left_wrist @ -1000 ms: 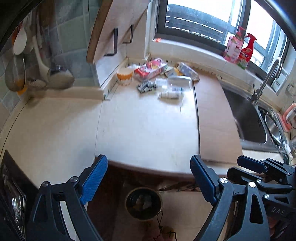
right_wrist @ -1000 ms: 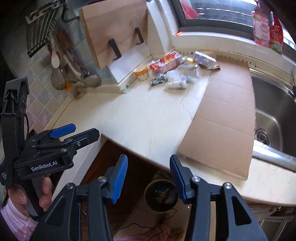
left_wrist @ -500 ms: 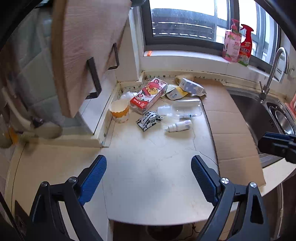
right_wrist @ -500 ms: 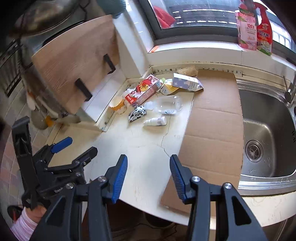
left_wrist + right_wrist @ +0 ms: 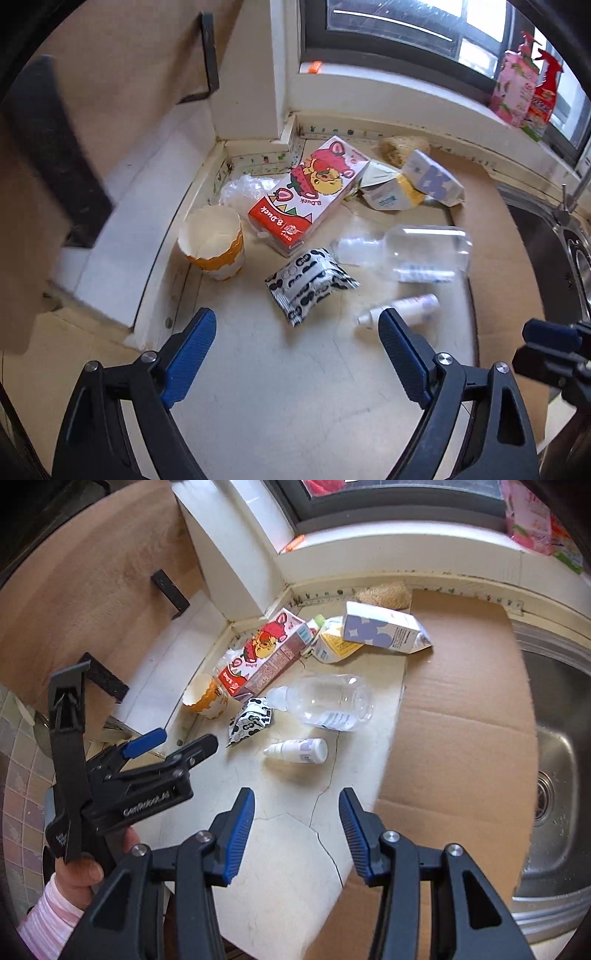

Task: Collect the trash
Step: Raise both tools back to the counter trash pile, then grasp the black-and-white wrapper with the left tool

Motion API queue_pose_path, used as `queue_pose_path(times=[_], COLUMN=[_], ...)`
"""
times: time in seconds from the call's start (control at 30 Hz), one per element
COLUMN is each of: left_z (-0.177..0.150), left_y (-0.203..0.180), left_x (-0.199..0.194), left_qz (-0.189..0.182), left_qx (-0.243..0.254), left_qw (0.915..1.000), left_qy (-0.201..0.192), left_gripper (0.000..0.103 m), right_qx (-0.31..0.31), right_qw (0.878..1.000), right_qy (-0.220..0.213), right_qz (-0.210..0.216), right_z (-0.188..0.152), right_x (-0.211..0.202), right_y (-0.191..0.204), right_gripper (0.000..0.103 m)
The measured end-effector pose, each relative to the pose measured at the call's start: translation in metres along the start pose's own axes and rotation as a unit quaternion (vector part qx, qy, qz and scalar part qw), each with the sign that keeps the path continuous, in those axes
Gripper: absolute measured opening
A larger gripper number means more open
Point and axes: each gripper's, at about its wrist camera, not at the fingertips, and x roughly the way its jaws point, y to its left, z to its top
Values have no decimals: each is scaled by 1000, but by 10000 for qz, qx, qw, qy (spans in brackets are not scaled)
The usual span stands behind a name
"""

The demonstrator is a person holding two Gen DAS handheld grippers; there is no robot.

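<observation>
My left gripper (image 5: pixel 297 332) and right gripper (image 5: pixel 297 814) hover level over the counter (image 5: pixel 280 387), fingers spread wide, empty, facing the black-and-white wrapper (image 5: pixel 310 284).

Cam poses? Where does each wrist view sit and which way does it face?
Left wrist: on the left gripper, facing the white counter's trash; open blue fingers show.
Right wrist: on the right gripper, same heading; open blue fingers and the left hand show.
Shared: black-and-white snack packet, clear plastic bottle.
</observation>
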Motion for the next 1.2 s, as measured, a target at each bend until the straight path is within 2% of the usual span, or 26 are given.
queue_pose_path(times=[0.23, 0.5, 0.67, 0.83, 0.93, 1.0, 1.07, 1.2], left_z=[22, 34, 28, 16, 8, 2, -4, -17], left_y=[-7, -8, -6, 3, 9, 12, 18, 31], left_x=[50, 87, 96, 95, 91, 88, 84, 74], left_qz=[137, 230, 147, -27, -4, -43, -89, -269], left_qx=[174, 139, 75, -169, -253, -304, -363, -629], left_qw=[9994, 9983, 9972, 9971, 9971, 9971, 9970, 9954], left_qy=[276, 513, 731, 746, 715, 693, 673, 674], left_gripper=[85, 85, 64, 63, 61, 57, 45, 41], right_qx=[-73, 31, -63, -336, -479, -649, -848, -1417], right_qw=[9993, 9982, 9977, 9974, 9968, 9962, 9951, 9887], right_qy=[320, 493, 530, 544, 560, 539, 488, 472], right_qz=[186, 332, 407, 333, 298, 207, 156, 85], right_z=[10, 15, 16, 16, 18, 21, 23, 27], right_x=[39, 56, 57, 64, 69, 71, 72, 76], right_y=[-9, -20, -20, -12, -8, -4, 0, 10], right_gripper=[48, 48, 48, 48, 48, 48, 48, 50])
